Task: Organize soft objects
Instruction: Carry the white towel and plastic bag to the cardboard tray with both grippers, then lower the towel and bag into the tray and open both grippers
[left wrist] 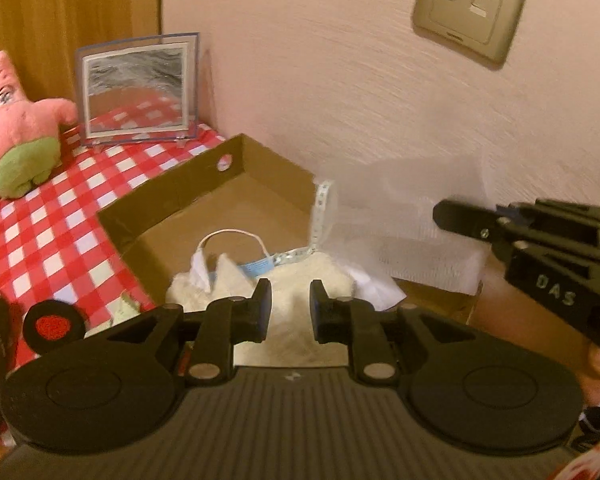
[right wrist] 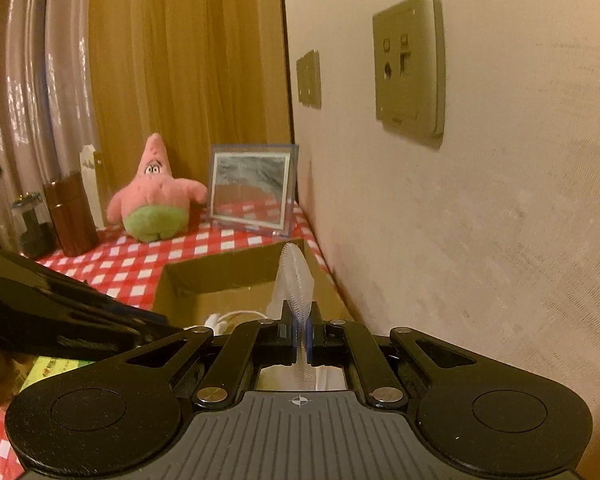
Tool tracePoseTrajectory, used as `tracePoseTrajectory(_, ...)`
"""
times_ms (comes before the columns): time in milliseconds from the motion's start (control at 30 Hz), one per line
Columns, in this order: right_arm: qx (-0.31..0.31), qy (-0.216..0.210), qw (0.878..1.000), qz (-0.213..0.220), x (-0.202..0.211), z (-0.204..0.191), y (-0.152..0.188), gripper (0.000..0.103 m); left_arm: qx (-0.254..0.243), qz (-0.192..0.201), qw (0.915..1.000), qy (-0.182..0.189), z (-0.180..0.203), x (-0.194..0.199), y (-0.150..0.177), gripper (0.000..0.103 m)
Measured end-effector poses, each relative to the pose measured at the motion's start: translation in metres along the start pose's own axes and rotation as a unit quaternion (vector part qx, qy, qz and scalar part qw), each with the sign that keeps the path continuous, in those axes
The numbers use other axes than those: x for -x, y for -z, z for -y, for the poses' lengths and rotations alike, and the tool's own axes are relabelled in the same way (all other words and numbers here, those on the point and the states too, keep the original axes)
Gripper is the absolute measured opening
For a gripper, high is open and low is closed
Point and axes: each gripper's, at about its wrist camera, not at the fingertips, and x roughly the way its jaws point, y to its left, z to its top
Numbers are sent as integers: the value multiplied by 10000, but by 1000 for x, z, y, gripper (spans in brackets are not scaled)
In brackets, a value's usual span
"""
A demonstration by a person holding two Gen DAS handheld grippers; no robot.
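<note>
pinching a white mesh sheet (right wrist: pixel 294 276) over the cardboard box (left wrist: pixel 204 184), the right gripper (right wrist: pixel 299 336) is clamped, while the left gripper (left wrist: pixel 290 312) gapes apart.

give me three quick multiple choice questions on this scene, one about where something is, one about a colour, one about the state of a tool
1. Where is the pink plush toy?
A. inside the cardboard box
B. on the checked tablecloth, beside the picture frame
C. held in a tool

2. What colours is the tablecloth?
A. blue and yellow
B. plain green
C. red and white

3. What state is the right tool in?
A. shut on a white mesh sheet
B. wide open, holding nothing
C. shut on the plush toy

Answers: 1 B, it sits on the cloth by the frame, outside the box. 2 C, checks show both. 3 A, the mesh sheet is pinched between its fingers.
</note>
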Motion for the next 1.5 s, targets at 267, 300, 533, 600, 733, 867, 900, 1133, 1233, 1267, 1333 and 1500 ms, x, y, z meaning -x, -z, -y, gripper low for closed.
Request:
tracePoseTrajectory(267, -6, -31, 9998, -218, -15, -5, 2, 4, 360, 122, 9992, -150, -14, 26, 14, 20)
tracePoseTrajectory(300, 4, -31, 9995, -320, -18, -5, 4, 4, 409, 141, 9989, -173, -15, 30, 17, 21)
tracePoseTrajectory(533, 101, 5, 9932, -1160, -41, -9, 27, 5, 657, 244, 9973, -213, -17, 54, 35, 23)
tracePoseTrajectory(600, 77, 3, 9915, -1295, -47, -9, 32, 5, 675, 247, 9971, -231, -16, 58, 40, 23)
tracePoseTrajectory(733, 68, 8, 9879, -1550, -58, -11, 40, 5, 731, 205, 9967, -282, -17, 63, 49, 24)
tracePoseTrajectory(867, 18, -2, 9844, -1761, -59, -10, 42, 5, 816, 175, 9961, -301, -19, 67, 57, 25)
tracePoseTrajectory(900, 6, 19, 9844, -1758, -57, -10, 42, 5, 827, 169, 9960, -306, -19, 68, 58, 25)
tracePoseTrajectory(1133, -206, -31, 9858, -1667, -36, -12, 39, 59, 898, 214, 9951, -339, -20, 80, 65, 25)
tracePoseTrajectory(1233, -218, -29, 9861, -1645, -25, -15, 39, 59, 900, 230, 9951, -350, -18, 87, 68, 25)
tracePoseTrajectory(1267, -243, -37, 9862, -1639, -20, -15, 40, 59, 893, 236, 9951, -359, -18, 89, 69, 26)
tracePoseTrajectory(1333, -270, -1, 9862, -1634, -13, -16, 40, 59, 895, 248, 9949, -401, -16, 95, 72, 26)
tracePoseTrajectory(1500, -361, 63, 9875, -1533, 10, -19, 38, 59, 939, 284, 9942, -450, -13, 109, 81, 28)
